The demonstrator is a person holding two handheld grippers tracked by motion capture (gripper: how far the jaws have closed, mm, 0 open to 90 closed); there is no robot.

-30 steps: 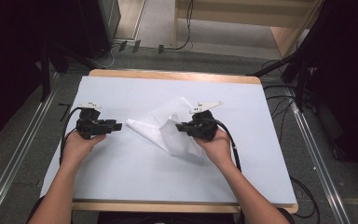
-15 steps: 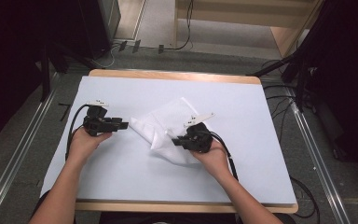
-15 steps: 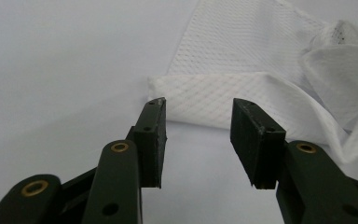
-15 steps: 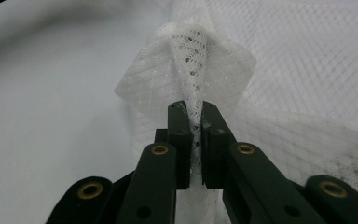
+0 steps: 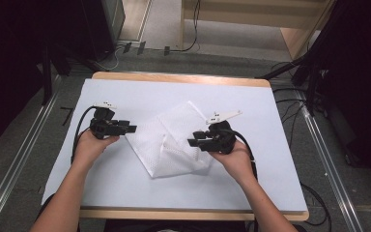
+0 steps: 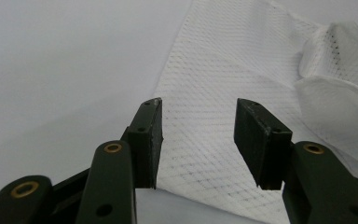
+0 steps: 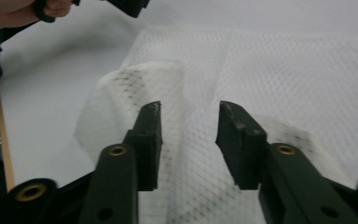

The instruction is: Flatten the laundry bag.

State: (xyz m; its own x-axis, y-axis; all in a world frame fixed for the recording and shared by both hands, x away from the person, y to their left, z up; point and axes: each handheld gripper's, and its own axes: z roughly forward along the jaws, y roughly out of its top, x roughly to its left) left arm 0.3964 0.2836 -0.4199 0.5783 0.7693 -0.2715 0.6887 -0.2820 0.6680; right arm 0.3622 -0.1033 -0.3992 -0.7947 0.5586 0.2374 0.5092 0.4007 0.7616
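A white mesh cloth [image 5: 174, 137] lies partly folded in the middle of the pale table [image 5: 121, 193]. My left gripper [image 5: 130, 128] points at the cloth's left edge. Its jaws have just been opening and stand apart, with the mesh [image 6: 223, 70] flat under the gap and not pinched. My right gripper [image 5: 193, 141] sits at the cloth's right side. Its jaws have just been opening too; the folded flap [image 7: 135, 88] lies beyond them and the pads press on nothing. In each gripper view the gripper's [image 6: 198, 116] own [image 7: 189, 121] fingertips are apart.
The table's wooden rim [image 5: 178, 78] runs along the far side. Black cables [image 5: 294, 108] trail off the right edge. Metal rails [image 5: 19, 164] flank the table on the floor. The left hand [image 7: 14, 11] shows far off in the right gripper view.
The right gripper carried the cloth's corner toward the near side, folding it over, then opened and drew back to the right. The left gripper stayed put and its jaws widened.
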